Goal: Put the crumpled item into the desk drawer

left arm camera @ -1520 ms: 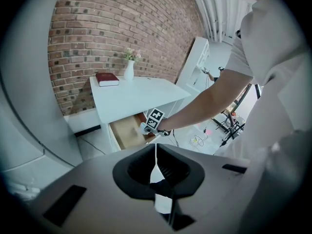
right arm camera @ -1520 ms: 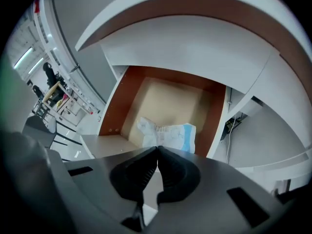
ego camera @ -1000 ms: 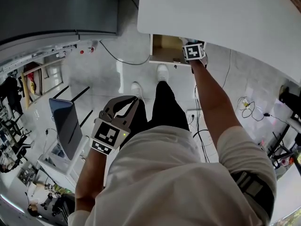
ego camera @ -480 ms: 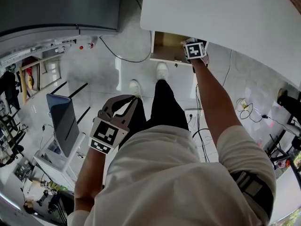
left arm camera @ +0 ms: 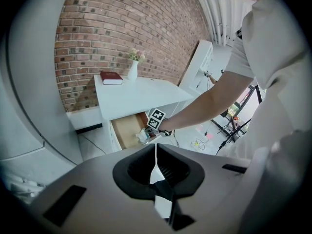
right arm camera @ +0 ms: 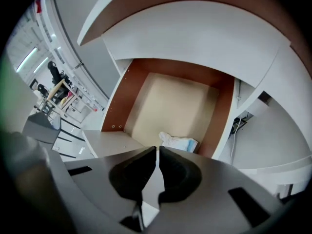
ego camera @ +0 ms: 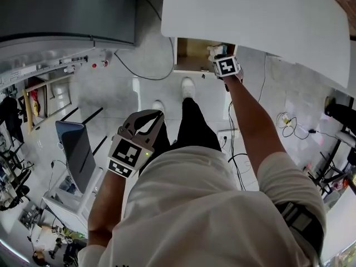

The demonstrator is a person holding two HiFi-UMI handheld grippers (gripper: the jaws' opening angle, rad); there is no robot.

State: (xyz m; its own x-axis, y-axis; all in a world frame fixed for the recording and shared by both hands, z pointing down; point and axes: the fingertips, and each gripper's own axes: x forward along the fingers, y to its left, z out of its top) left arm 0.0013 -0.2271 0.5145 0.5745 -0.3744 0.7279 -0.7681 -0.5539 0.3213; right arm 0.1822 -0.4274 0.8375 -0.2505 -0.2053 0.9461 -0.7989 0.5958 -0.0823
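A white desk point(ego camera: 256, 15) has its drawer point(ego camera: 192, 54) pulled open, and the wooden floor of the drawer point(right arm camera: 170, 108) is bare. The crumpled item point(right arm camera: 178, 142), white with a blue part, sits at the drawer's front right corner, right at the tip of my right gripper point(right arm camera: 157, 152). The right gripper point(ego camera: 218, 55) is shut, and seems to pinch the crumpled item point(ego camera: 213, 50) by an edge. From the left gripper view, the crumpled item point(left arm camera: 143, 135) shows at that gripper's tip over the drawer point(left arm camera: 126, 131). My left gripper point(ego camera: 157, 117) hangs shut and empty beside the person's thigh.
A red book point(left arm camera: 111, 78) and a white vase point(left arm camera: 133, 71) stand on the desk top. Cables point(ego camera: 292, 121) lie on the floor to the right. A dark screen on a stand point(ego camera: 75, 149) is at the left. The person's feet point(ego camera: 188, 88) are just before the drawer.
The right gripper has stayed at the drawer's front right corner with the item at its tip. The left gripper has barely moved. The head view has shifted slightly.
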